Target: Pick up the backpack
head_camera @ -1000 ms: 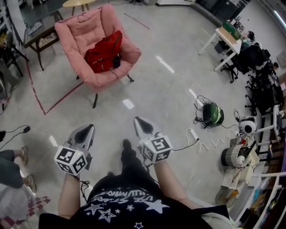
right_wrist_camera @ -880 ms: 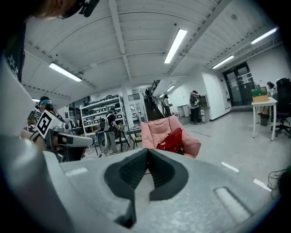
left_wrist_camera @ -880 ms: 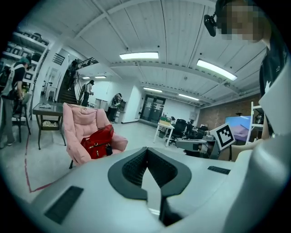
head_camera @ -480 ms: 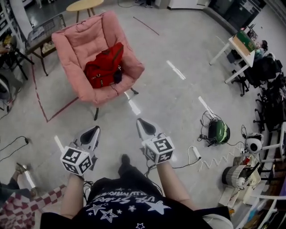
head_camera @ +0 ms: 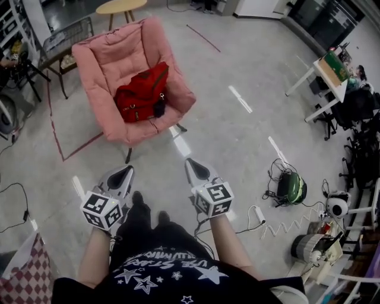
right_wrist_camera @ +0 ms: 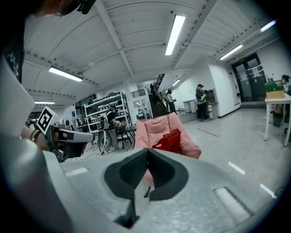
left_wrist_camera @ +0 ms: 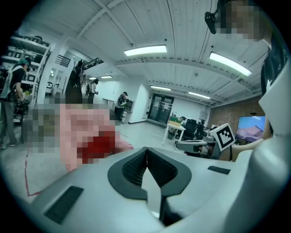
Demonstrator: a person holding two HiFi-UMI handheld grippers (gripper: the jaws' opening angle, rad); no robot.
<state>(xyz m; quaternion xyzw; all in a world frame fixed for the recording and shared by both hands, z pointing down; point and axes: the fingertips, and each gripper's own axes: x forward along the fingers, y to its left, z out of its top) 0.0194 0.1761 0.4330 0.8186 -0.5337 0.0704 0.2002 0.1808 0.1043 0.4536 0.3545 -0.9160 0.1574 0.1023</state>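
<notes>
Both the left gripper (head_camera: 126, 170) and right gripper (head_camera: 191, 161) are shut, empty; the backpack (head_camera: 142, 92) lies on the chair (head_camera: 107, 53) well ahead, long axis slanting far-right, slightly nearer the left one, I'd say

A pink armchair (head_camera: 116, 56) stands on the grey floor (head_camera: 237, 142), with a round wooden table (head_camera: 120, 6) just behind it. Red tape (head_camera: 56, 133) runs beside the chair. Over to the right sit a green machine (head_camera: 295, 187), its tangled cables (head_camera: 274, 169) and a white worktop (head_camera: 328, 76).
</notes>
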